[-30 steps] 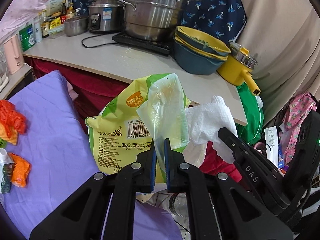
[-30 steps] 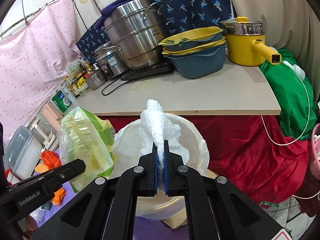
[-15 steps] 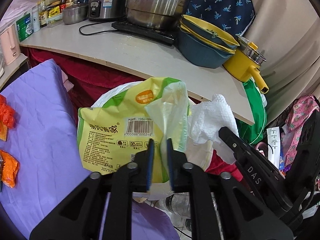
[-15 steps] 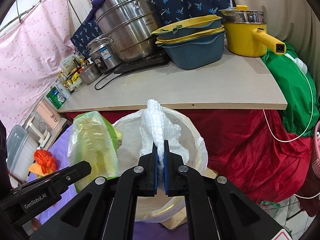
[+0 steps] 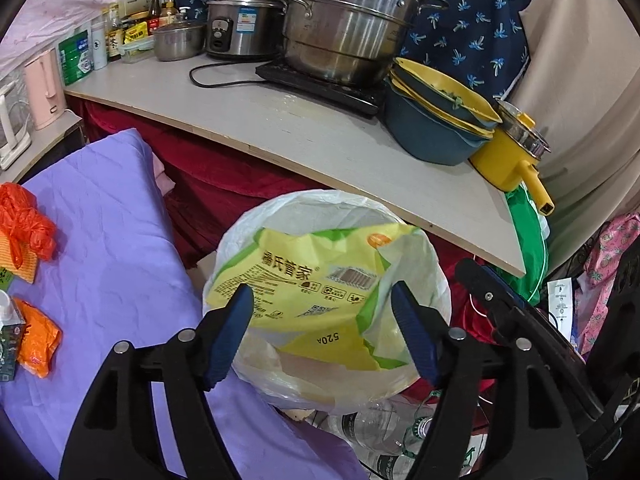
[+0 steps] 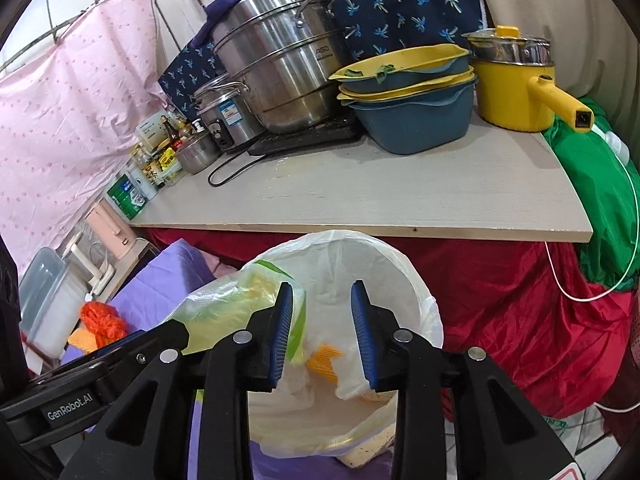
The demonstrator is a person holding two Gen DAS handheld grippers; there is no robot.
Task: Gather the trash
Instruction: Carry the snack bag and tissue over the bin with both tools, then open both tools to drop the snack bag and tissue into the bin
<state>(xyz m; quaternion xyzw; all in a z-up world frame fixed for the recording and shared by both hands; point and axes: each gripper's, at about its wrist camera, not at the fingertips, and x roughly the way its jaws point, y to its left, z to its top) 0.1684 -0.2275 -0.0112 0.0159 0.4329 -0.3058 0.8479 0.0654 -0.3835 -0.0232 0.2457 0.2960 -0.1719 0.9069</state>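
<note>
Lined bin (image 5: 280,212), yellow bag (image 5: 320,280) inside, between spread fingers (image 5: 228,332)

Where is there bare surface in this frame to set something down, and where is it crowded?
Bare: the counter front strip, from the black cord across to below the yellow pot; and the purple cloth between the orange bags and the lined bin. Crowded: the counter's back edge, with steamer, stacked basins and bottles.
</note>
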